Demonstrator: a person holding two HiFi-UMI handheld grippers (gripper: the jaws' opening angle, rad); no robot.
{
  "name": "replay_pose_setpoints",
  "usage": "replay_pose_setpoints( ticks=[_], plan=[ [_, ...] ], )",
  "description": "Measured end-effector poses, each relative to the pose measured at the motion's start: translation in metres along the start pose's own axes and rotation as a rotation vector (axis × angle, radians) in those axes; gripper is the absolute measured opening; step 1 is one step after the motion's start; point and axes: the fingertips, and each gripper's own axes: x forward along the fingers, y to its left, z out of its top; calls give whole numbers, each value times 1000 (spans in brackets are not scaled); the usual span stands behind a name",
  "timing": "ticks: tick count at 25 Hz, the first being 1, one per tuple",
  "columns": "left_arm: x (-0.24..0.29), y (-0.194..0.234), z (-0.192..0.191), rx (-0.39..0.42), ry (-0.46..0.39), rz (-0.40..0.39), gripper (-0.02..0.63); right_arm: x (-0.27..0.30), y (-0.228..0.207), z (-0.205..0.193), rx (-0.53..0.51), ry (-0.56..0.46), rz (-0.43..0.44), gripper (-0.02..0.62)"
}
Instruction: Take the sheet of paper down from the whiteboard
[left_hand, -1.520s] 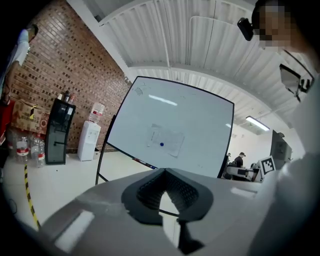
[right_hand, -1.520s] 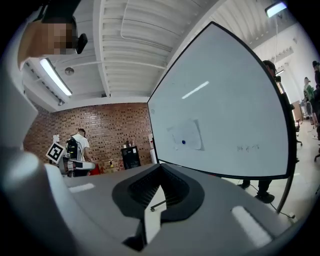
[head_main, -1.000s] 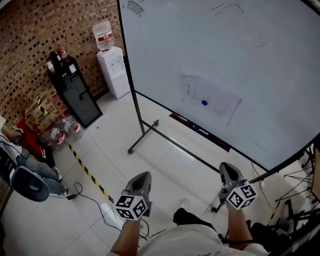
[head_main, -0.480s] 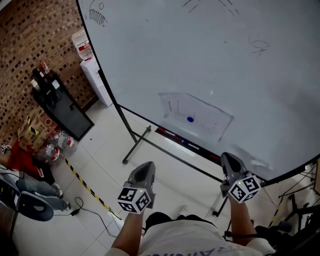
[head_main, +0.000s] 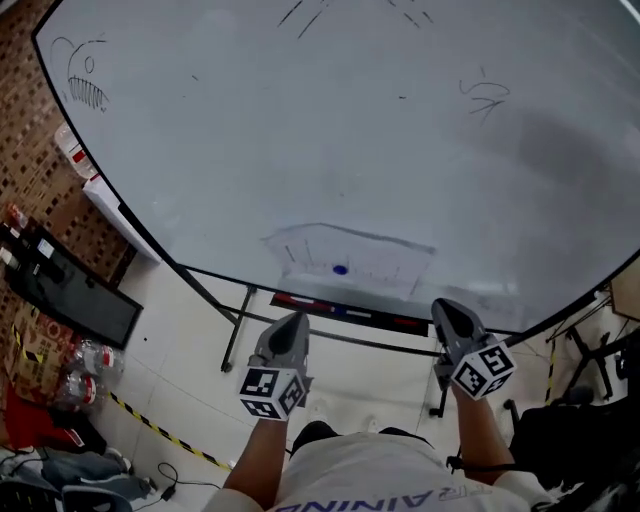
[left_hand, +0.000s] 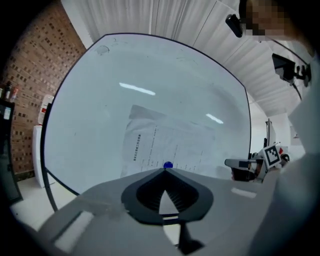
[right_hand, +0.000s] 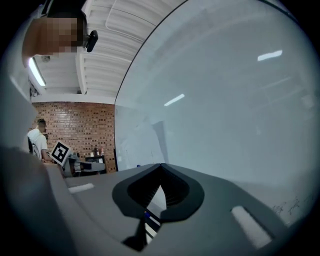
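Note:
A white sheet of paper (head_main: 352, 259) with faint print hangs low on the whiteboard (head_main: 330, 130), pinned by a small blue magnet (head_main: 340, 269). In the left gripper view the paper (left_hand: 165, 145) fills the middle of the board, and the blue magnet (left_hand: 168, 165) sits just above the tips. My left gripper (head_main: 291, 332) is shut and empty, below the paper's left part and short of the board. My right gripper (head_main: 447, 320) is shut and empty too, below the paper's right corner. The right gripper view shows the paper (right_hand: 159, 140) only obliquely.
A marker tray (head_main: 340, 311) with pens runs under the board's lower edge, on a black frame with legs (head_main: 232, 330). At left stand a black cabinet (head_main: 70, 295), bottles (head_main: 85, 360) and yellow-black floor tape (head_main: 160, 432). A person (right_hand: 39, 142) stands by the brick wall. Black gear (head_main: 575, 420) sits at right.
The view has swung toward the whiteboard, which now fills the frame, with the paper nearer the grippers. Both grippers have moved closer to the board and stayed shut.

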Motion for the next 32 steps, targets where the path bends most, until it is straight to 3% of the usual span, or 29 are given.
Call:
replay_pose_setpoints(
  ticks=[5,8,16,19,20,21,25,32],
  plan=[
    [40,19,7,74,61,-71,6,10,1,8,1,-27,-125,6],
    [57,14,8,149,75,-104,6,10,5,5,4,-20,-159,6],
    [79,-5,2,150,69,-133,6,8,-3,6,0,-7,-155,6],
    [90,-10,-6,198,106,-141,8,12,-4,8,1,-10,-139,6],
    [93,-12,-8,227,117,-145,57,12,-4,8,4,-10,-135,6],
    [96,-14,-10,257,123,-144,104,13,-3,7,6,-9,-131,6],
    [112,-16,-12,318,129,-110,149,14,-2,0,16,3,-120,6],
    [128,-14,-14,291,143,-31,178,8,-1,-11,30,24,-117,6]
  ],
)
